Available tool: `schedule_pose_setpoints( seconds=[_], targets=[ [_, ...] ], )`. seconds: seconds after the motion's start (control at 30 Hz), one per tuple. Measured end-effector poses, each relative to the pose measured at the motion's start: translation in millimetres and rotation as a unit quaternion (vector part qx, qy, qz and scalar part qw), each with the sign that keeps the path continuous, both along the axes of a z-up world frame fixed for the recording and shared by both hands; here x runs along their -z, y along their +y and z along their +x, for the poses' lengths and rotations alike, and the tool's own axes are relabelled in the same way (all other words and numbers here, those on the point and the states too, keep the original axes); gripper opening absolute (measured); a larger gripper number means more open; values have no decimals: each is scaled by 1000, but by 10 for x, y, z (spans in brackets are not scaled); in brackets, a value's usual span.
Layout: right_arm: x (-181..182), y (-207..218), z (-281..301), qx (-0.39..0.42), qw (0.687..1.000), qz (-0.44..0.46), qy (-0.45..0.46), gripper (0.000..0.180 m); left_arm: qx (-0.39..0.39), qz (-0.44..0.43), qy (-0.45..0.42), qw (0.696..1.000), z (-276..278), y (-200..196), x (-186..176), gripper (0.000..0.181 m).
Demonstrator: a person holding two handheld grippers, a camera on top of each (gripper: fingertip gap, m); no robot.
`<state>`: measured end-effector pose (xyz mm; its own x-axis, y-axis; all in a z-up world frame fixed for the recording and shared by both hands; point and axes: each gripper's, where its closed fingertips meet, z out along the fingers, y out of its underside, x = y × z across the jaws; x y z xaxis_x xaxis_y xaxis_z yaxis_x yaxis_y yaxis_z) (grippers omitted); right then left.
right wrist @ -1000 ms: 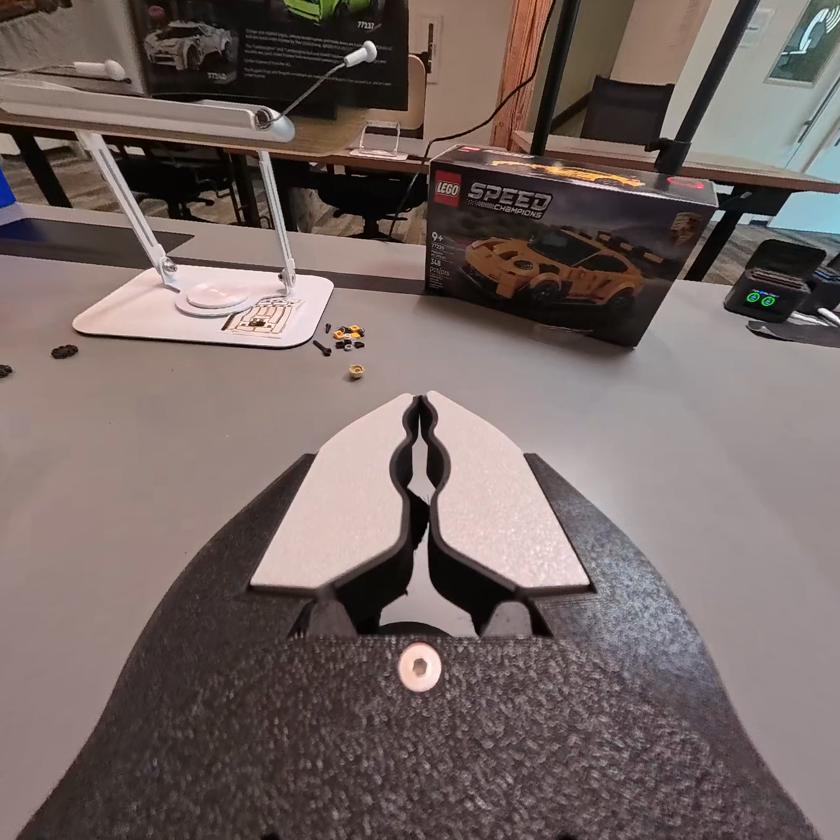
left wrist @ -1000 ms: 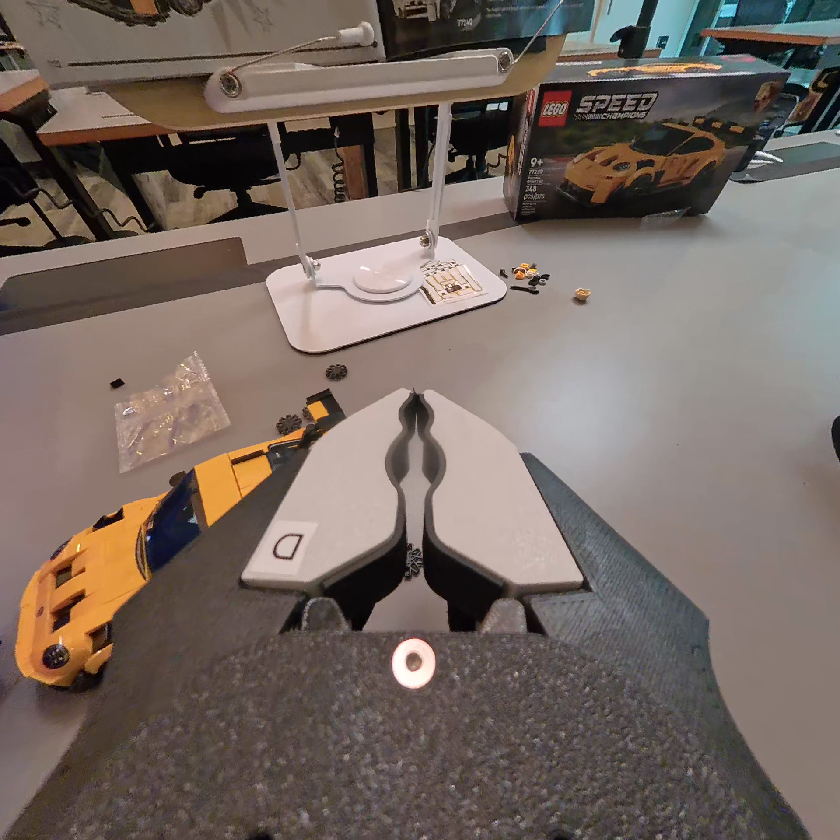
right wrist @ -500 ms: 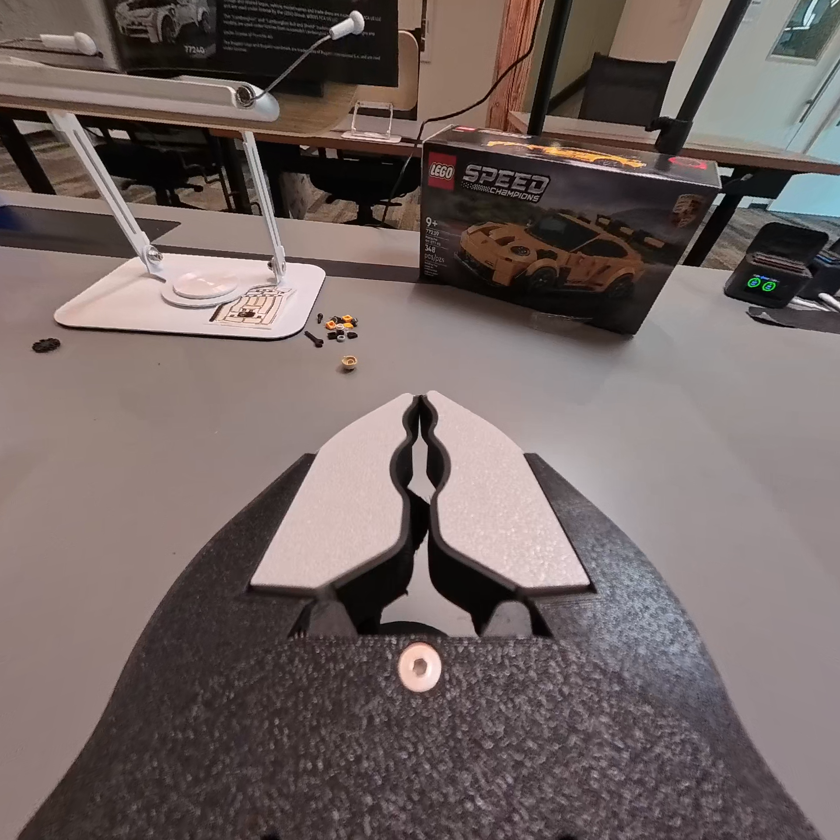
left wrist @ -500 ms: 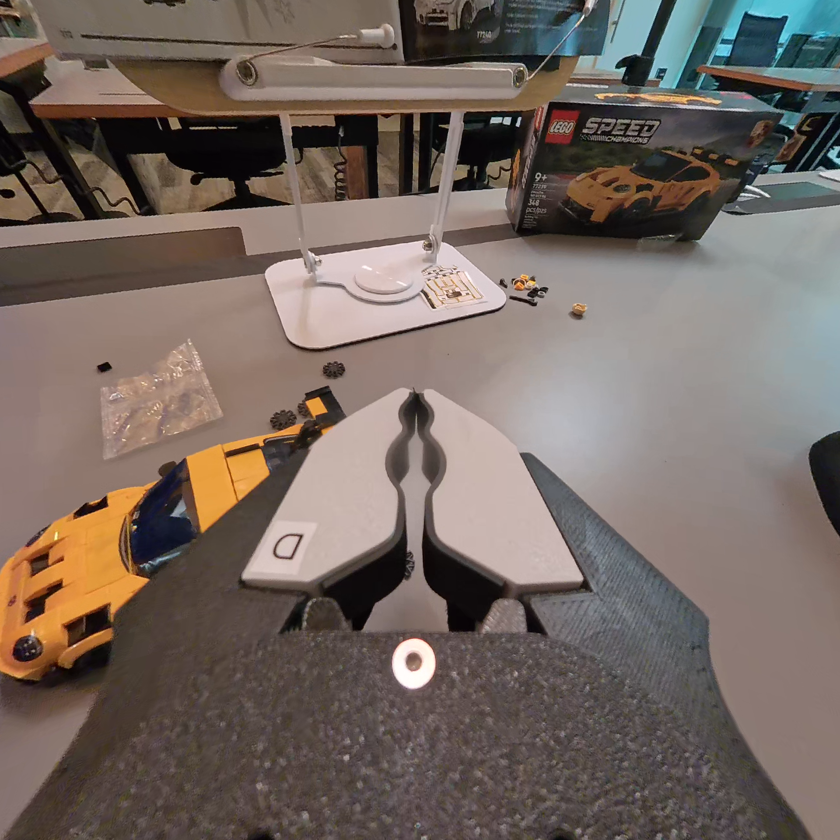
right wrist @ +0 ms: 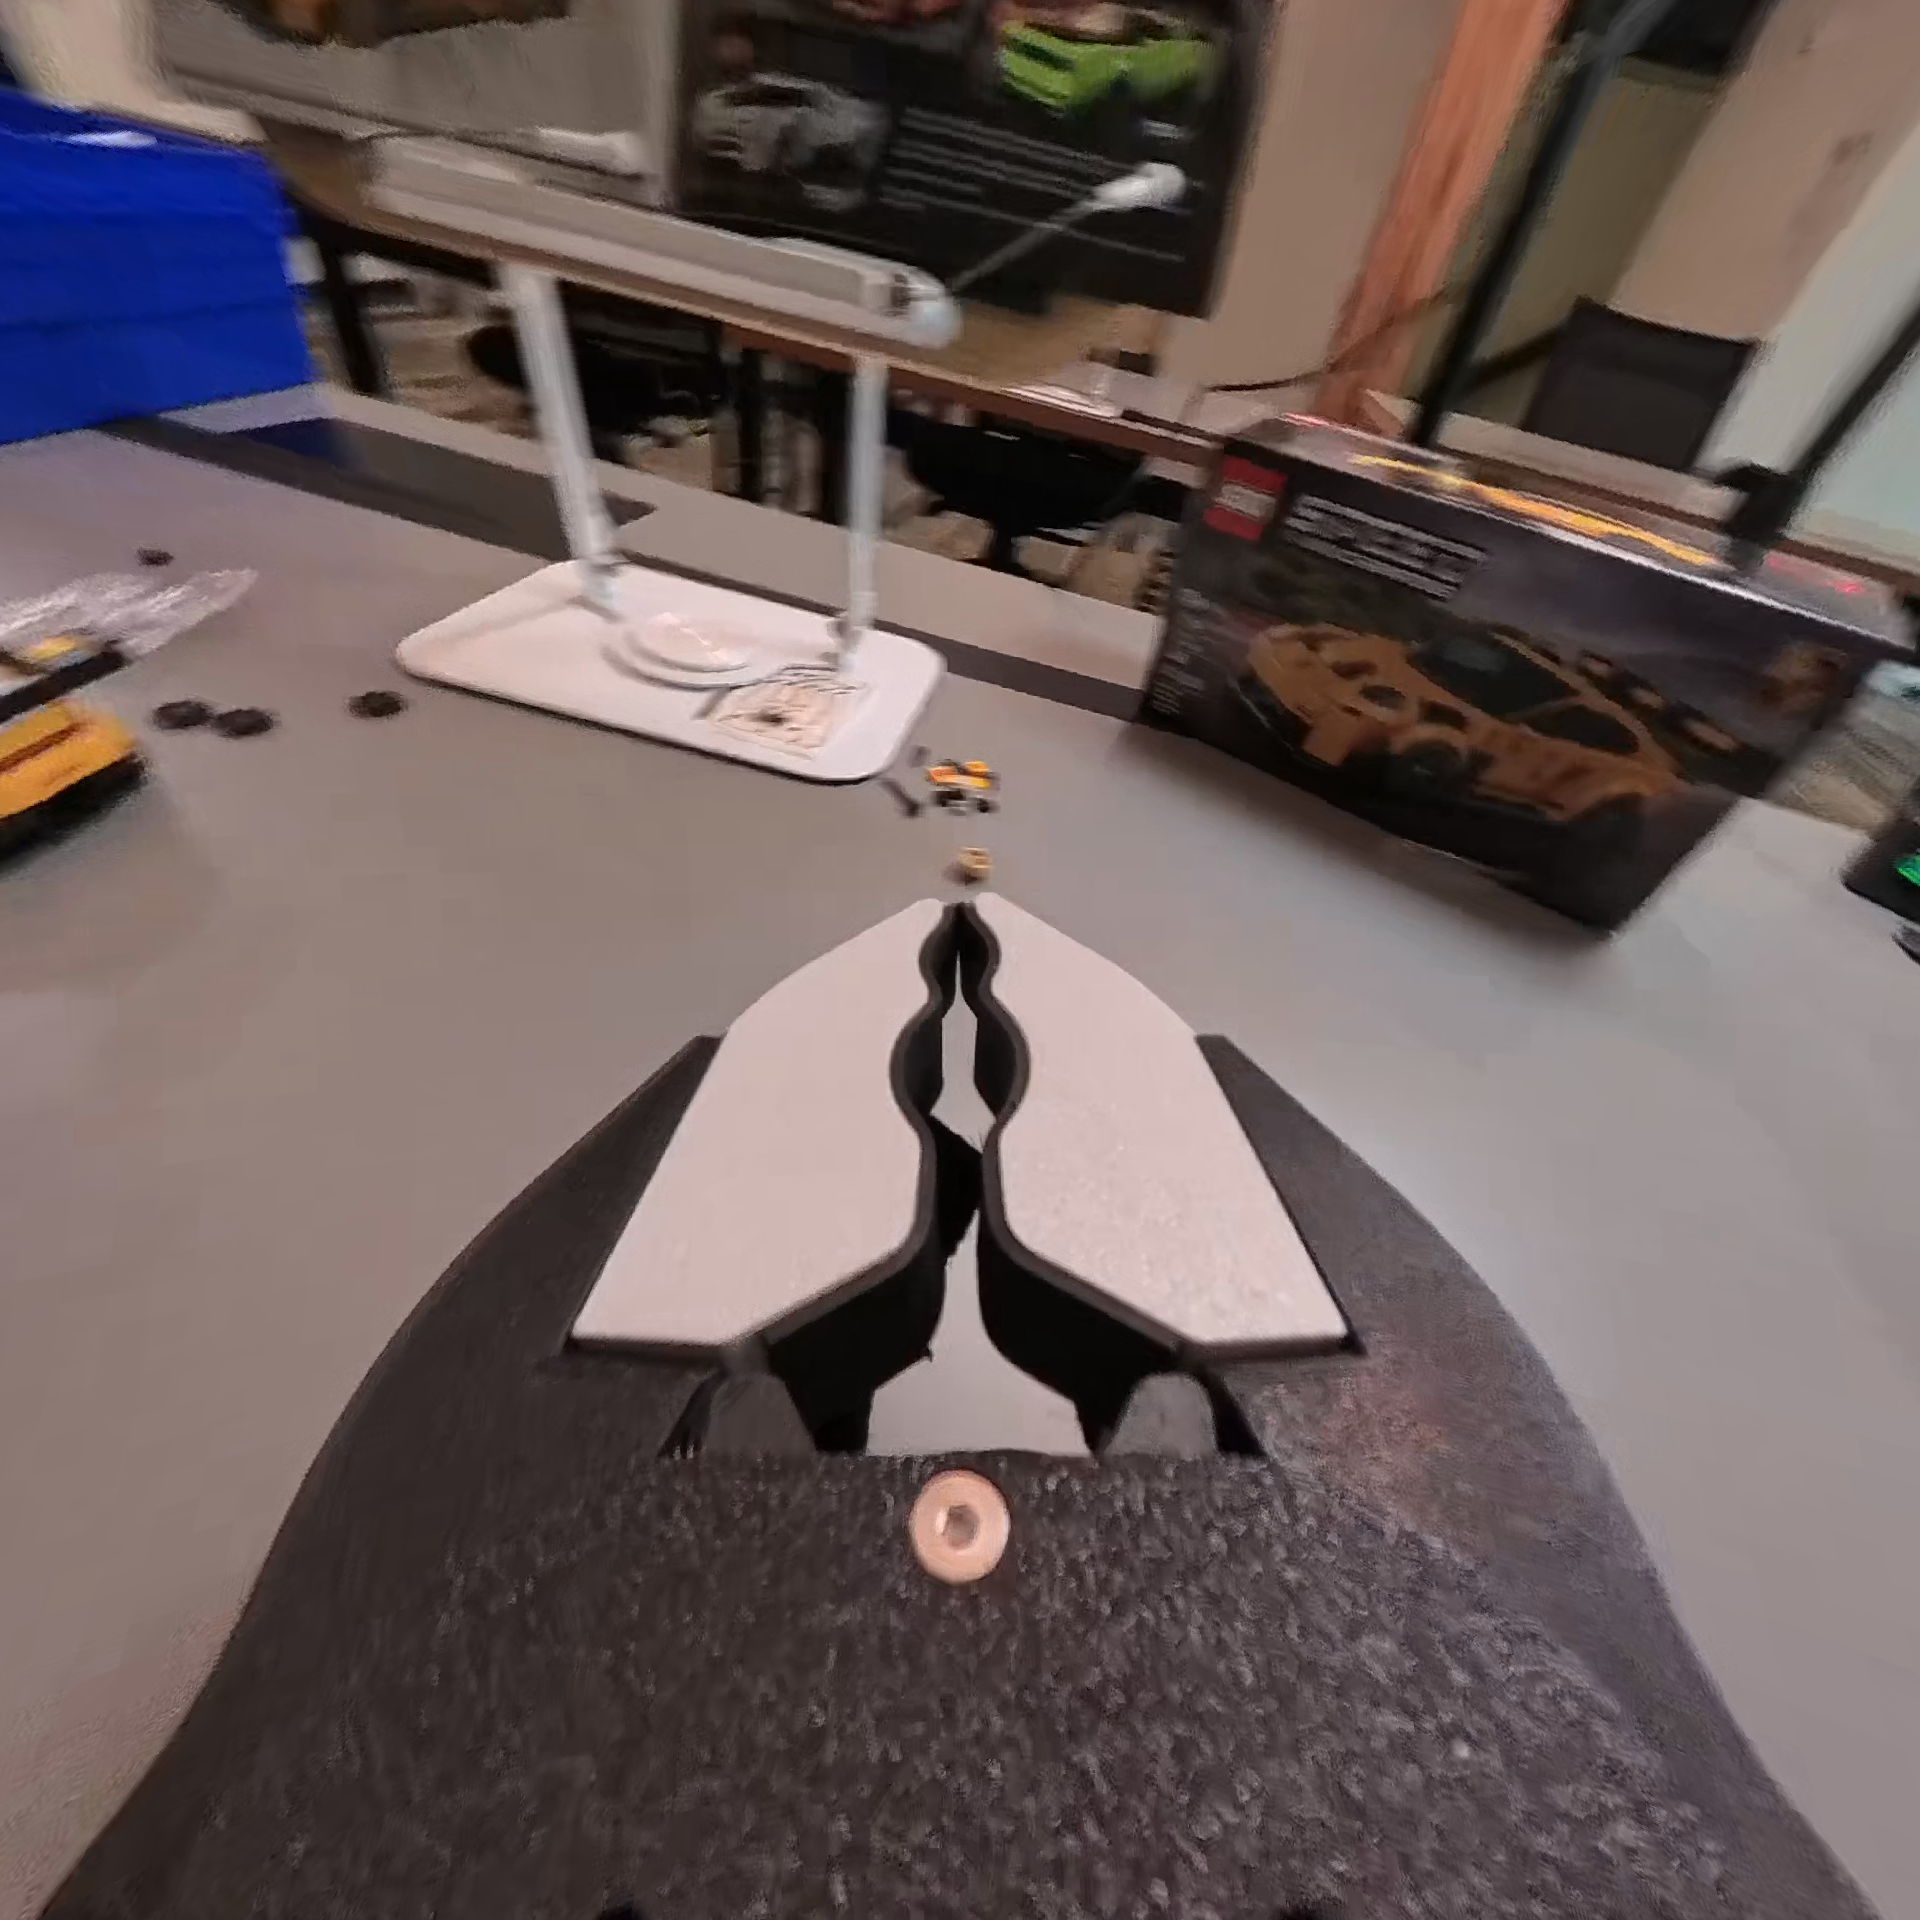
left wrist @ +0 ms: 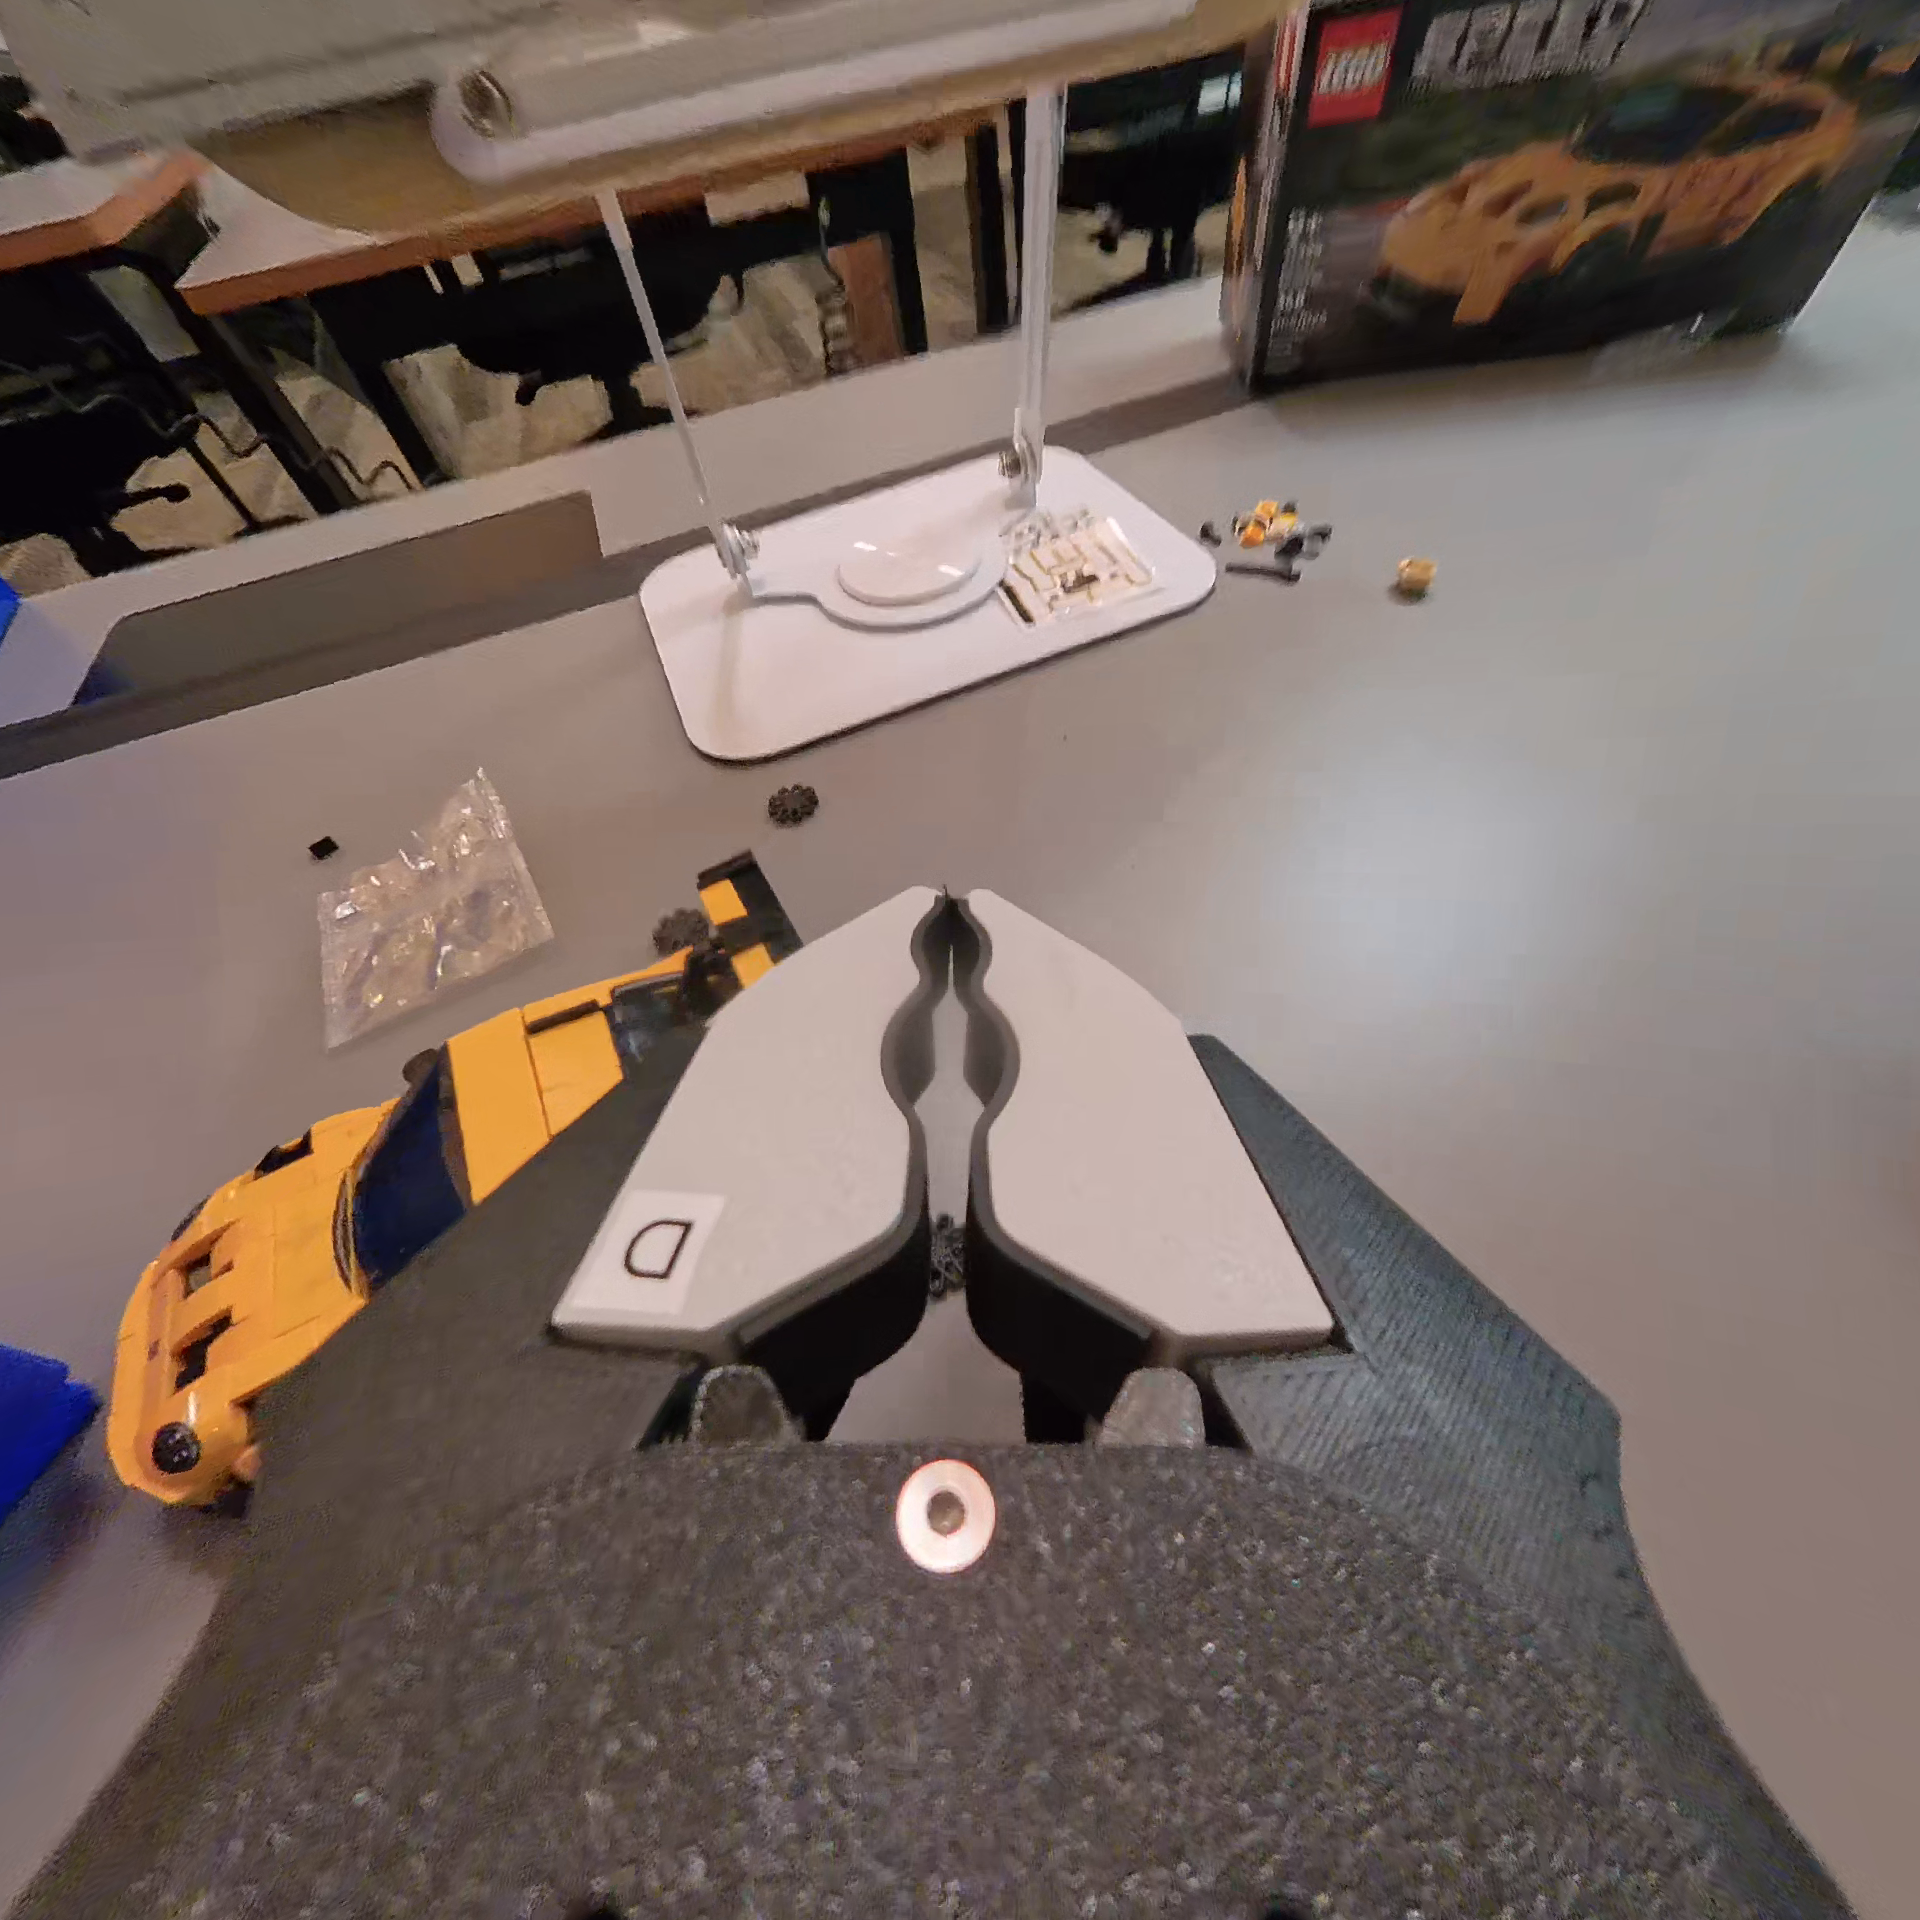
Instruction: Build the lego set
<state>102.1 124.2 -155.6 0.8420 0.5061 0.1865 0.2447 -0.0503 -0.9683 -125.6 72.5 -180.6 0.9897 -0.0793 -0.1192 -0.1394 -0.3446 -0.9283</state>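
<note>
The yellow lego car point(left wrist: 343, 1226) lies on the worktop point(left wrist: 1455, 935) at nine o'clock of the left gripper point(left wrist: 948, 902). Both it and the right gripper point(right wrist: 958, 912) have fingers pressed together, holding nothing, probably between parts.

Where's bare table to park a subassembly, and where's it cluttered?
Free: the grey table right of the left gripper, between stand base and set box. Crowded: left side, around the yellow car, plastic bag, black gear pieces. Small loose parts sit beside the base.
</note>
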Motion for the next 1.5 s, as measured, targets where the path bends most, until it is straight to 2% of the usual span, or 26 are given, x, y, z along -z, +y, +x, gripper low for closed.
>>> schedule_pose_setpoints(
  seconds=[0.23,0.33,0.5,0.8,1.03,1.23,1.43,1.47,1.5],
  targets=[
    [29,-445,-551,-126,988,57,-69,0,4,-49,27,998,74,-10,195,0],
    [58,-458,-569,-127,987,60,-82,0,4,-55,25,998,81,-25,204,0],
    [62,-391,-508,-120,991,26,-48,0,-6,-62,19,998,15,-151,105,0],
    [97,-281,-517,-119,992,-32,-12,0,-85,-82,29,993,-316,-539,102,0],
    [83,-361,-624,-160,984,-72,25,0,-133,-91,26,987,-445,-733,188,0],
    [29,-421,-654,-178,982,-60,33,0,-124,-96,29,987,-420,-687,228,0],
    [-15,-383,-513,-154,984,-52,67,1,-84,-119,63,987,-546,-580,191,0],
    [-25,-376,-477,-147,985,-51,73,2,-78,-116,73,987,-611,-572,144,6],
    [-30,-370,-445,-139,986,-49,77,2,-73,-114,83,987,-680,-554,93,26]
  ],
)
